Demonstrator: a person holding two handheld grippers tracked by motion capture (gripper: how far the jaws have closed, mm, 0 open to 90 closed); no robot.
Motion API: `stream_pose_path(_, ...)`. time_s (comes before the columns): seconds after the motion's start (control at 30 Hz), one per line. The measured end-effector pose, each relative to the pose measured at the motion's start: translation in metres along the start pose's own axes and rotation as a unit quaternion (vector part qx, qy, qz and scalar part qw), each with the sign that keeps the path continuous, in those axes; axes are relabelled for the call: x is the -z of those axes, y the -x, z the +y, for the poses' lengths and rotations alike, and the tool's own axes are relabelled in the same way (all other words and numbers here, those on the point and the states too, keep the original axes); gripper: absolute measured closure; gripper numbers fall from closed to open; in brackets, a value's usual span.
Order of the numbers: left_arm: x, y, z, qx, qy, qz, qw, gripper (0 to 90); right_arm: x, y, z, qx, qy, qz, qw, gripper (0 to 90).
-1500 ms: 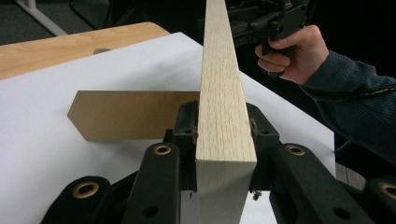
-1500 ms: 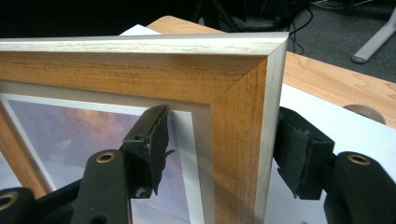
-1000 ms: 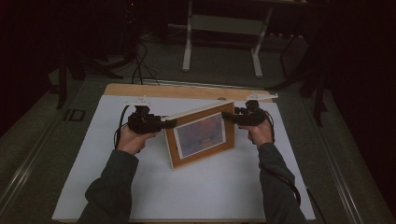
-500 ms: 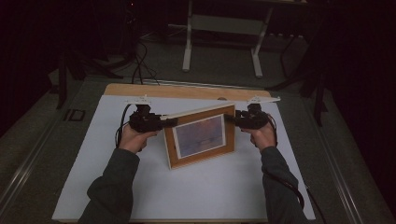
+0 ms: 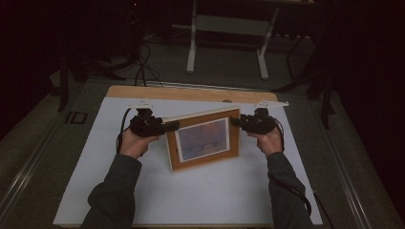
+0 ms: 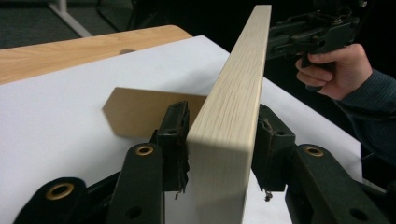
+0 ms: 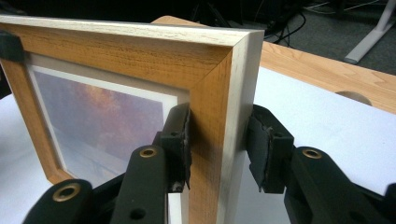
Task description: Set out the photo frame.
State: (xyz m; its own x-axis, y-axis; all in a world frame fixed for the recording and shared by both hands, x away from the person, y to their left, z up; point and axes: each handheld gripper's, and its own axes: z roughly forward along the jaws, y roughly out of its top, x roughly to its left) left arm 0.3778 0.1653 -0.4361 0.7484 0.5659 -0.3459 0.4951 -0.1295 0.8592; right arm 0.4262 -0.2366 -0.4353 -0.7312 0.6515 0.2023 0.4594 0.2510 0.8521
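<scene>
A wooden picture frame [image 5: 203, 140] with a pale sunset print stands upright on the white sheet [image 5: 191, 195], leaning slightly. My left gripper [image 5: 173, 126] is at its left edge and my right gripper [image 5: 235, 121] at its right edge. In the left gripper view the jaws [image 6: 222, 140] straddle the frame's pale edge [image 6: 238, 84]; they have just been opening, and the right pad stands off the wood. In the right gripper view the jaws [image 7: 217, 140] straddle the frame's corner [image 7: 116, 51]; they have just been closing, with a thin gap at the back pad.
The frame's brown easel back [image 6: 140, 109] rests on the sheet behind it. A wooden tabletop strip [image 5: 191, 93] runs along the far edge. Beyond the table stand a white-legged rack [image 5: 229, 28] and floor cables [image 5: 143, 62].
</scene>
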Motion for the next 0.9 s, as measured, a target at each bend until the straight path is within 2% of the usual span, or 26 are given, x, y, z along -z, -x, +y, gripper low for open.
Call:
stream_pose_path(0.13, 0.012, 0.000, -0.005, 0.001, 0.014, 0.009, 0.9999, 62.1, 0.001, -0.002, -0.001, 0.002, 0.002, -0.004, 1.0000, 62.1)
stream_pose_path(0.17, 0.016, 0.001, -0.007, -0.004, 0.015, 0.006, 0.9999, 65.5, 0.001, -0.002, -0.001, 0.003, 0.002, -0.005, 1.0000, 62.1)
stream_pose_path(0.2, 0.017, 0.003, -0.007, -0.012, 0.015, 0.012, 0.9997, 70.2, 0.002, -0.002, -0.001, 0.003, 0.001, -0.007, 1.0000, 62.1)
stream_pose_path(0.3, 0.016, 0.005, -0.006, -0.018, 0.015, 0.022, 0.9995, 70.3, 0.003, -0.004, -0.002, 0.002, 0.002, -0.010, 0.9999, 62.1)
stream_pose_path(0.63, 0.011, 0.001, -0.006, -0.011, 0.026, 0.020, 0.9994, 69.1, 0.009, -0.008, -0.006, -0.007, 0.005, -0.022, 0.9997, 62.2)
stream_pose_path(0.9, 0.008, -0.002, -0.004, -0.014, 0.026, 0.022, 0.9993, 68.1, 0.014, -0.013, -0.010, -0.014, 0.004, -0.036, 0.9992, 61.9)
